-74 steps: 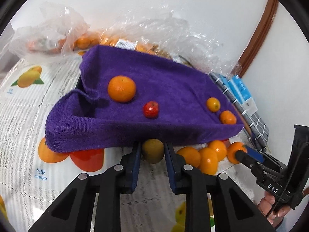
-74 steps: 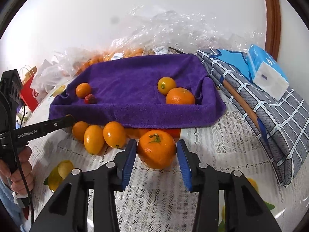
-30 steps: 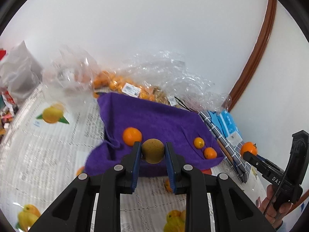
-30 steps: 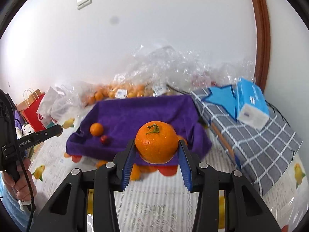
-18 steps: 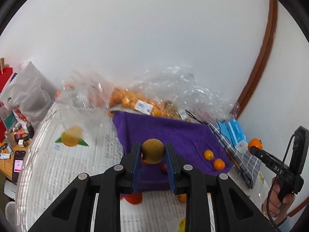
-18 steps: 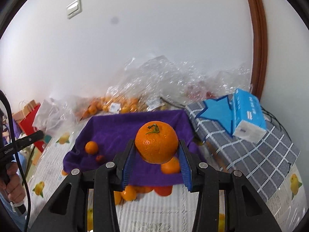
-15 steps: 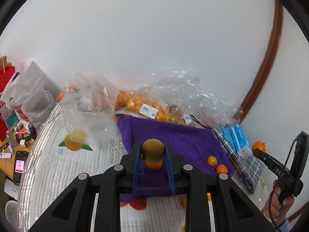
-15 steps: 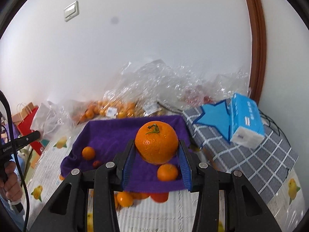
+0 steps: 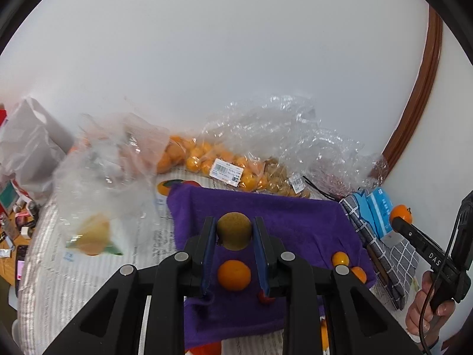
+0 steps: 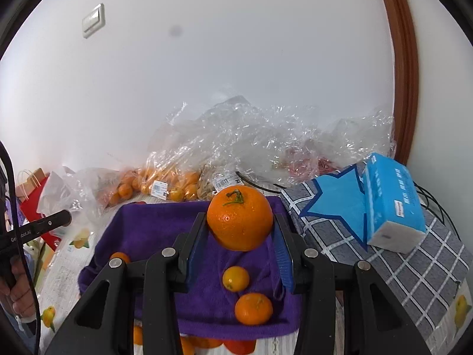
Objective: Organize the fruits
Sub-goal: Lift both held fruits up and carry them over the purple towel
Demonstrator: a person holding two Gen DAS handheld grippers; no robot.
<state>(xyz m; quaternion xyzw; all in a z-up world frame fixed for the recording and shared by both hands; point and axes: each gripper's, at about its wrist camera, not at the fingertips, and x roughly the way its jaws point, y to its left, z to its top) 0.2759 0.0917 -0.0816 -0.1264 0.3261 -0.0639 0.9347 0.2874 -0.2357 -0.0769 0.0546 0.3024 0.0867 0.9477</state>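
Observation:
My left gripper (image 9: 234,233) is shut on a small brown-green fruit (image 9: 234,230) and holds it in the air above the purple towel-lined tray (image 9: 295,222). An orange (image 9: 234,275), a small red fruit (image 9: 263,298) and two small oranges (image 9: 340,259) lie on the towel. My right gripper (image 10: 240,222) is shut on a large orange with a stem (image 10: 239,217), held above the same purple towel (image 10: 153,230). Below it lie two small oranges (image 10: 235,278) (image 10: 253,308) and another (image 10: 119,256) at the left. The right gripper with its orange also shows in the left wrist view (image 9: 400,214).
Clear plastic bags of oranges (image 9: 207,159) (image 10: 165,186) lie behind the towel against the white wall. A blue tissue pack (image 10: 390,204) rests on a grey checked cloth (image 10: 419,260) at the right. More oranges (image 10: 183,346) sit on the tablecloth in front of the towel.
Both grippers have lifted their fruit off the table and moved forward over the purple towel. The fruit stay gripped.

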